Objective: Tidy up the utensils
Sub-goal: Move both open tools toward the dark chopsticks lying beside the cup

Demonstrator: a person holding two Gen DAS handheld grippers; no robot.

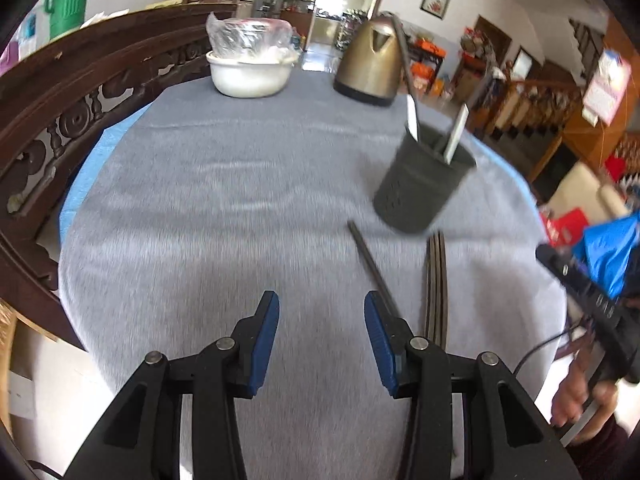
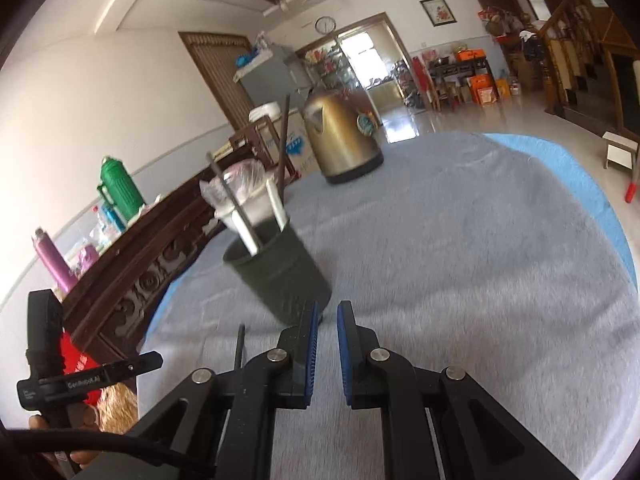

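Note:
A dark grey utensil holder [image 1: 424,184] stands on the grey tablecloth with two white handles and dark chopsticks sticking out of it. One loose dark chopstick [image 1: 368,256] and a bundle of chopsticks [image 1: 436,280] lie on the cloth in front of it. My left gripper [image 1: 320,316] hovers open just left of them, with nothing between its blue pads. In the right wrist view the holder [image 2: 280,276] is just ahead and to the left of my right gripper [image 2: 328,336]. Its jaws are nearly together with nothing between them. A chopstick [image 2: 240,344] lies to its left.
A gold kettle [image 1: 372,60] and a white bowl [image 1: 250,68] covered in plastic stand at the far end of the table [image 1: 224,184]. A carved dark wooden bench back [image 1: 80,108] runs along the left. A hand holds the other gripper [image 1: 592,304] at the right edge.

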